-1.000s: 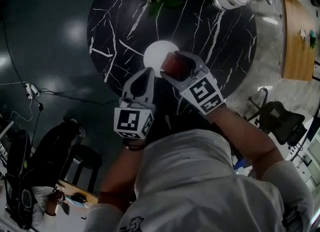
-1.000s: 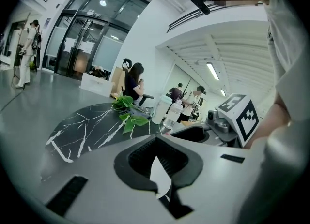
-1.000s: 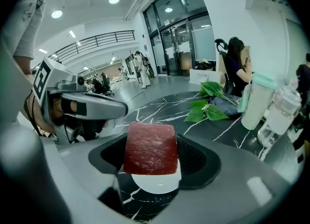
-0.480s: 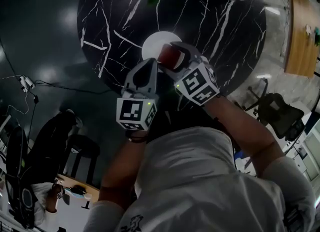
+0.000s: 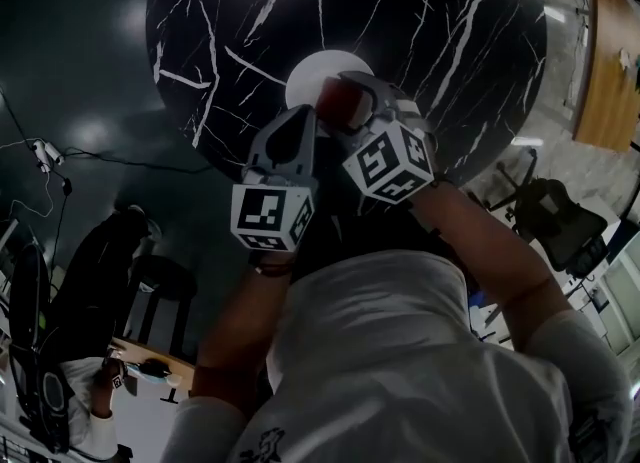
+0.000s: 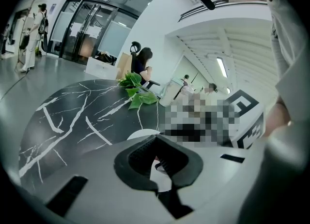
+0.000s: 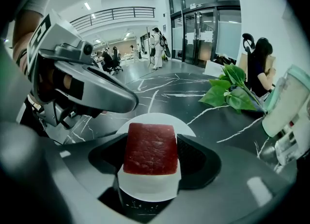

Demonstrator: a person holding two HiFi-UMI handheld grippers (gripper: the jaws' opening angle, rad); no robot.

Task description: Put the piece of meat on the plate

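- One round black marble bench [image 5: 420,61] with white veins carries the things.
- One white round plate [image 5: 308,71] lies on the bench near its middle. It is bare in the parts that show.
- There is one red, rectangular piece of meat [image 7: 150,148] with a white layer along its lower side. It is not lying on the plate. It is clamped in the right gripper [image 7: 151,156], and in the head view it sits over the plate's near edge.
- There are two grippers, one in each of the person's hands. Each carries one cube with square black-and-white markers, so there are two cubes: the left cube [image 5: 272,216] and the right cube [image 5: 388,163].
- The right gripper's two fingers [image 7: 196,157] press their black pads on the left and right faces of the meat. They are set only as wide as the block.
- The left gripper [image 6: 157,162] is just beside the right one, on its left, and points at the plate's near edge. Its two fingers [image 6: 133,162] meet at the tips. A small opening between their curved pads holds nothing, and the white plate shows through it.
- One sprig of green leaves [image 7: 232,90] lies on the far part of the bench, well apart from the plate.
- In the right gripper view, two pale containers stand at the bench's far right edge: one mint-green container [image 7: 288,99] and one white container [image 7: 295,143] beside it.
- One person [image 7: 259,53] with dark hair sits beyond the bench, behind the leaves.
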